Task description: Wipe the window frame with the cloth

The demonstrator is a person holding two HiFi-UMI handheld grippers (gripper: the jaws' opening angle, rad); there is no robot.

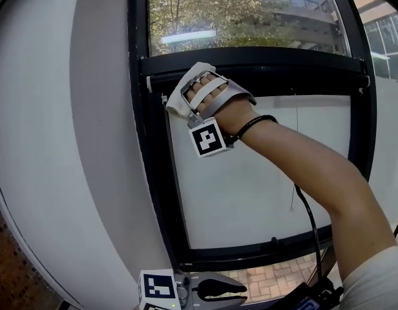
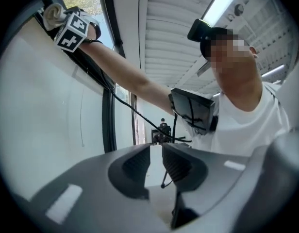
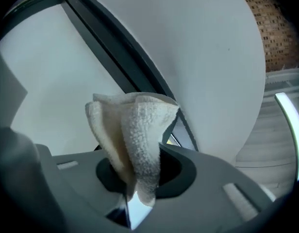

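Pinching the cloth (image 1: 188, 77), my right hand-held gripper (image 1: 183, 101) holds it to the crossbar (image 1: 263, 59) of the black window frame (image 1: 145, 173), near the left corner. My left hand-held gripper (image 2: 157, 163) hangs low, jaws narrowly apart, empty. A curved white wall (image 1: 57, 141) flanks the frame.

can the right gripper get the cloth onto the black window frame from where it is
Probably yes: the right gripper holds the cloth right at the upper left corner of the window frame, with nothing between them.
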